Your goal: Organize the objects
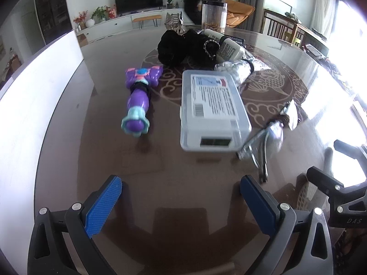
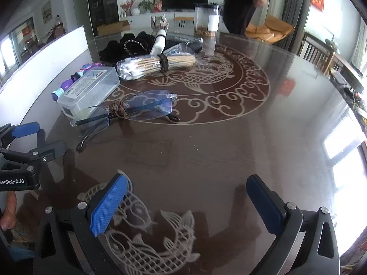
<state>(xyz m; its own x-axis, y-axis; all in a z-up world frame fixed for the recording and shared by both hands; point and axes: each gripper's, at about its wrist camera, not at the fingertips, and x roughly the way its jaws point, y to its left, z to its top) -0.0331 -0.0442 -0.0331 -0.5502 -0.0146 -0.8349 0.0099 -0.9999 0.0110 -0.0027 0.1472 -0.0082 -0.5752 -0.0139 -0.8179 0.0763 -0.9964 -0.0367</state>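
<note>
Left to right on the tabletop (image 2: 229, 149): purple toy (image 1: 140, 98), rigid, graspable mid-barrel; clear box (image 1: 212, 110), smooth, likely slippery; glasses (image 2: 137, 108), fragile. Left tongs (image 1: 181, 204) and right tongs (image 2: 187, 206) gape, empty.

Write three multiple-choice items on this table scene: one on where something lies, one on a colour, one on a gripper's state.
1. The glasses lie where?
A. just right of the plastic box
B. inside the box
C. on the black bag

2. The toy beside the box is mainly
A. red
B. purple
C. yellow

3. The right gripper is
A. shut on the glasses
B. shut on nothing
C. open, holding nothing

Answers: 1 A, they rest on the table against the box's right side. 2 B, its body is purple with teal trim. 3 C, its fingers stand wide apart over bare table.
</note>
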